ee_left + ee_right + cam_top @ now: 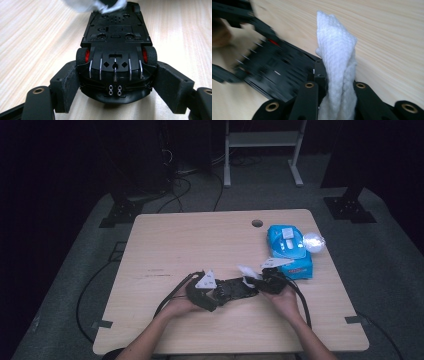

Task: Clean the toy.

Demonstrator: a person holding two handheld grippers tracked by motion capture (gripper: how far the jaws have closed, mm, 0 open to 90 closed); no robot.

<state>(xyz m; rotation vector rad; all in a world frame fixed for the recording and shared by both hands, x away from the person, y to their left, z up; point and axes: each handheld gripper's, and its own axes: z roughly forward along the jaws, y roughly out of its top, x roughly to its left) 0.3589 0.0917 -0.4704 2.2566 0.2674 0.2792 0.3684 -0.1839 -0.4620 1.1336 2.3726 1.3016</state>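
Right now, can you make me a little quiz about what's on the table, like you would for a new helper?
1. True or false: the toy car lies upside down between the left gripper's fingers.
2. What does the right gripper hold? A) a white wipe B) a red sponge C) a spoon
3. Fill in: the blue pack of wipes lies on the table near the person's ____ hand.

Key
1. True: its black underside and wheels face up, and the fingers sit against both of its sides.
2. A: the white wipe is pinched between the fingers.
3. Right.
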